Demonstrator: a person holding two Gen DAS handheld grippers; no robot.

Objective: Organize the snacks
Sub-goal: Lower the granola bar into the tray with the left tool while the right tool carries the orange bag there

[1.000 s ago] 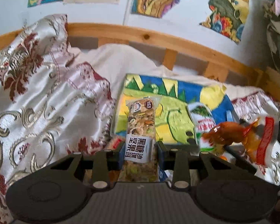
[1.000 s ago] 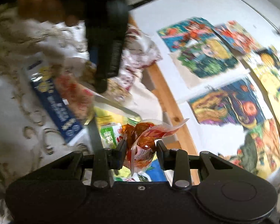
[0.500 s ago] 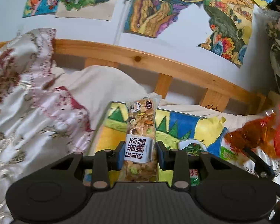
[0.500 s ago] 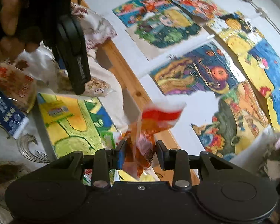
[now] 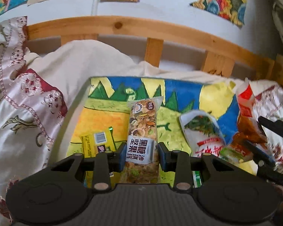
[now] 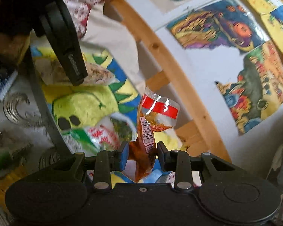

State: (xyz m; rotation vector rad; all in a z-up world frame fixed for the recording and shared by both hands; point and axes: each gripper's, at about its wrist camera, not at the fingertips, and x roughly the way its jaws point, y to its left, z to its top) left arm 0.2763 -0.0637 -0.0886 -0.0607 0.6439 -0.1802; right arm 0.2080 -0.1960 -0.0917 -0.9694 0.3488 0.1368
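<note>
My left gripper [image 5: 142, 155] is shut on a long nut bar [image 5: 143, 128] with a white label, held over a brightly painted tray [image 5: 179, 94]. My right gripper [image 6: 141, 154] is shut on a crumpled orange-red snack packet [image 6: 152, 124] that sticks up between its pads. In the left wrist view that packet [image 5: 249, 126] hangs at the tray's right side. A white-and-green packet [image 5: 203, 131] and a yellow packet [image 5: 98, 143] lie in the tray. In the right wrist view, one of the left gripper's fingers [image 6: 73, 64] reaches in from the upper left.
A wooden slatted rail [image 5: 160, 32] runs behind the tray, with a white wall of paintings above it. A satin patterned blanket [image 5: 18, 113] covers the left. A blue packet [image 6: 1, 81] lies outside the tray's grey rim [image 6: 47, 113].
Both grippers have moved over the painted tray with their snacks still held. The tray has grown larger under the left gripper. The orange packet now hangs by the tray's right side.
</note>
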